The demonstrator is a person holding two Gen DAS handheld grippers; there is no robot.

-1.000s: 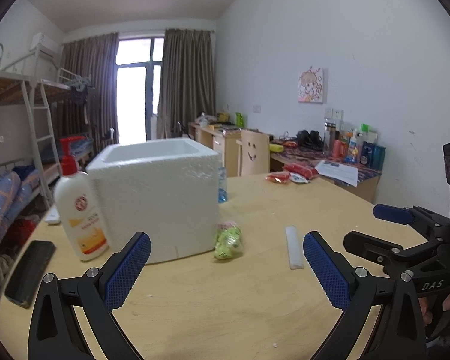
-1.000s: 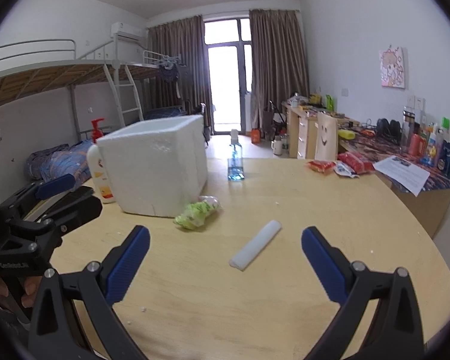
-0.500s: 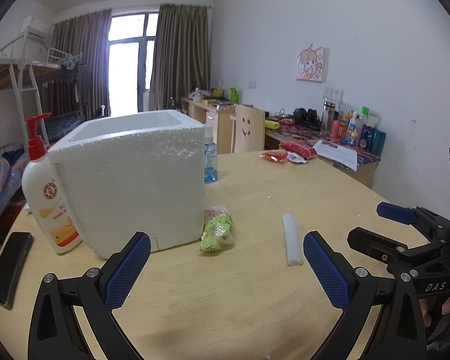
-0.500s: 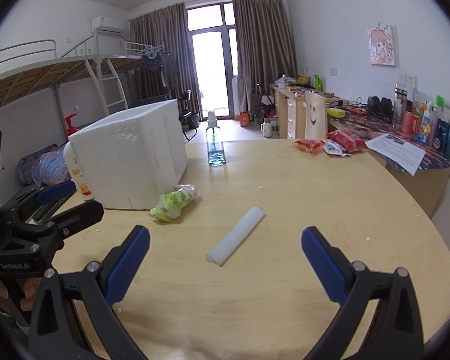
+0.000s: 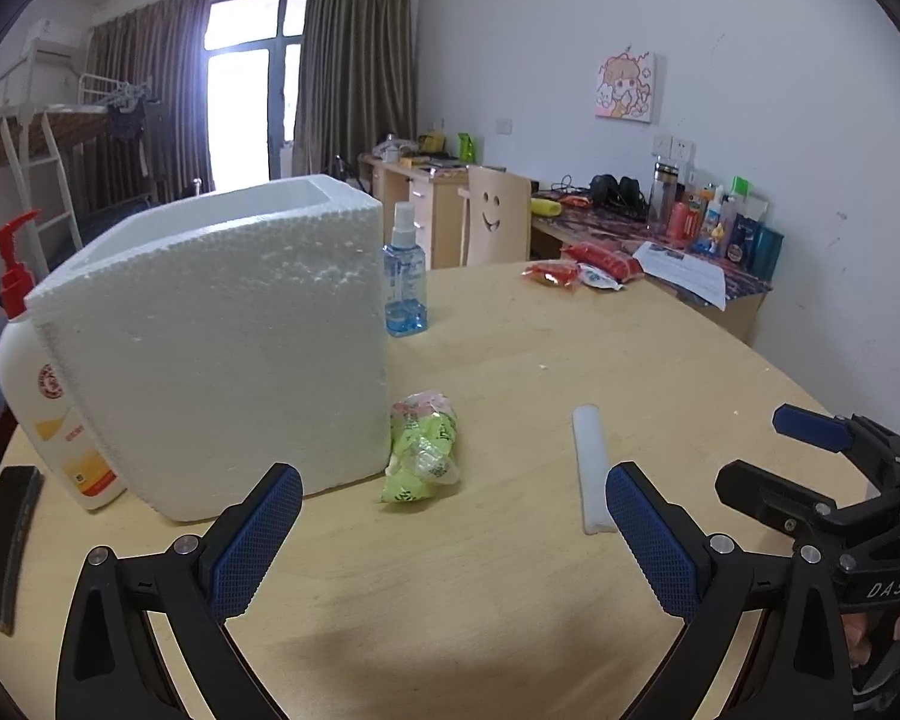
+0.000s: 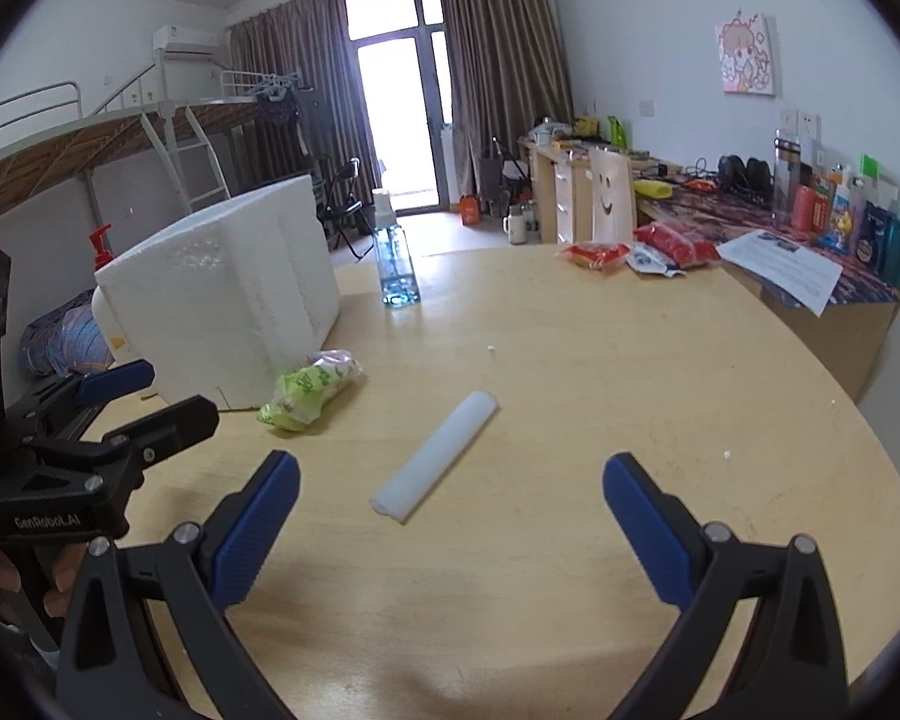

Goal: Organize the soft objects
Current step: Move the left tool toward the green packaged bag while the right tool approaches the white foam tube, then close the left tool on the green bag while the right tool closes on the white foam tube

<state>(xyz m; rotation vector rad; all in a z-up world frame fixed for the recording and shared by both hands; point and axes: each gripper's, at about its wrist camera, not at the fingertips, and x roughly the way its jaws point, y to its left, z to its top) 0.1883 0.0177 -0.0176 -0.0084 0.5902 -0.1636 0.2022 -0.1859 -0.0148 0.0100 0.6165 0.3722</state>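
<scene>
Two soft things lie on the round worktop [image 6: 570,540]: a crinkly green packet [image 5: 423,450] touching the foam box [image 5: 222,348], and a white foam strip [image 6: 438,456] nearby. Both look light and squashy; grip mid-length. Left tongs [image 5: 450,534] and right tongs [image 6: 450,528] gape wide, empty.

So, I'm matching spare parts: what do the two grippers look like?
Both are black skeletal frames with silver rivets and textured blue finger pads. The left gripper body reads "GenRobot.AI" in the right wrist view; the right gripper reads "DAS" in the left wrist view. No cables or sleeves visible.
</scene>
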